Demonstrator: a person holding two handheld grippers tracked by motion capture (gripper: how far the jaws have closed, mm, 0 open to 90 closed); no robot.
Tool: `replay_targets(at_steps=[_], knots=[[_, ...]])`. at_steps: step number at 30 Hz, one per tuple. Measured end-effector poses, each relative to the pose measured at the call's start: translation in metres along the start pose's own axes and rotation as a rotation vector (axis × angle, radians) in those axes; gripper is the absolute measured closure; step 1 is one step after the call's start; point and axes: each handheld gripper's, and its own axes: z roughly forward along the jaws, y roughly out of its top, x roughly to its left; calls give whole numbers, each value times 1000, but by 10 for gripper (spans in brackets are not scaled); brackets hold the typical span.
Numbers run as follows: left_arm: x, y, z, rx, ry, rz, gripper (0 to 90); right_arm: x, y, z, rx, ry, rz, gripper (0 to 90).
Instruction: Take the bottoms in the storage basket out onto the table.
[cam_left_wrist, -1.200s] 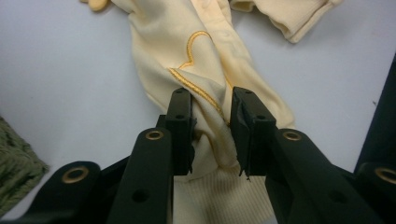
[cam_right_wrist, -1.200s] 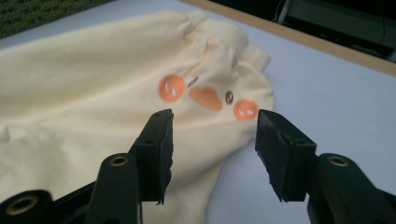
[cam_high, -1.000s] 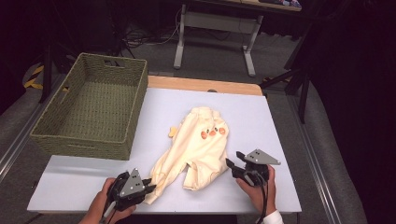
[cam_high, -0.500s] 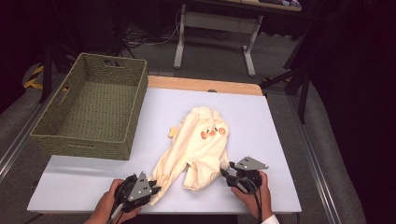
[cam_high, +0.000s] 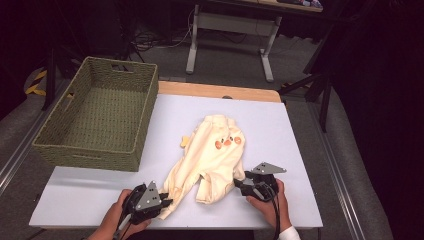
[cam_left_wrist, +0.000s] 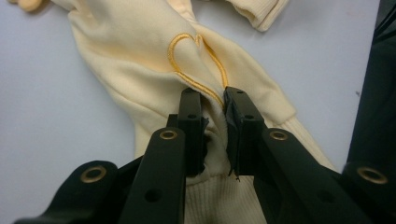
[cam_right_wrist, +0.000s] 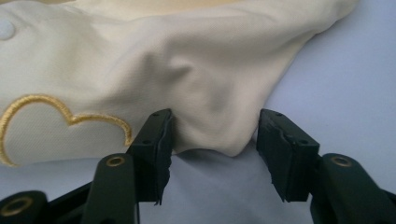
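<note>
The cream baby garment (cam_high: 215, 157) lies near the tabletop's (cam_high: 90, 195) front edge. The left gripper (cam_left_wrist: 214, 119) is clamped on its ribbed cuff. The right gripper (cam_right_wrist: 212, 140), jaws apart and just opening, straddles a fabric fold. A woven basket (cam_high: 97, 112) occupies the left rear corner.

No readable words, numbers, labels or brand names anywhere here. The only markings are pictorial: a gold outline embroidered on the cream baby garment (cam_left_wrist: 154, 60), and orange patches on its chest, seen from above. The woven basket (cam_high: 100, 117) and the white table (cam_high: 300, 145) carry no writing.
</note>
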Motion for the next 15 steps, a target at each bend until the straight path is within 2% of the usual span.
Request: replay_targets(at_steps=[1, 4, 5, 8, 9, 11, 15], knots=[[4, -1, 0, -7, -19, -21, 783, 0, 0, 0, 1, 2, -1, 469], [3, -1, 0, -5, -19, -20, 788, 0, 1, 1, -1, 3, 0, 509], [3, 0, 0, -4, -14, -15, 790, 2, 1, 0, 3, 13, 9, 591], [2, -1, 0, -4, -15, -16, 791, 3, 2, 0, 3, 30, 9, 679], [2, -1, 0, -7, -16, -20, 791, 3, 2, 0, 3, 30, 9, 679], [3, -1, 0, -8, -16, -22, 791, 3, 2, 1, 1, 57, 24, 756], [3, 0, 0, 2, -14, -26, 792, 2, 1, 1, -10, 78, 43, 787]])
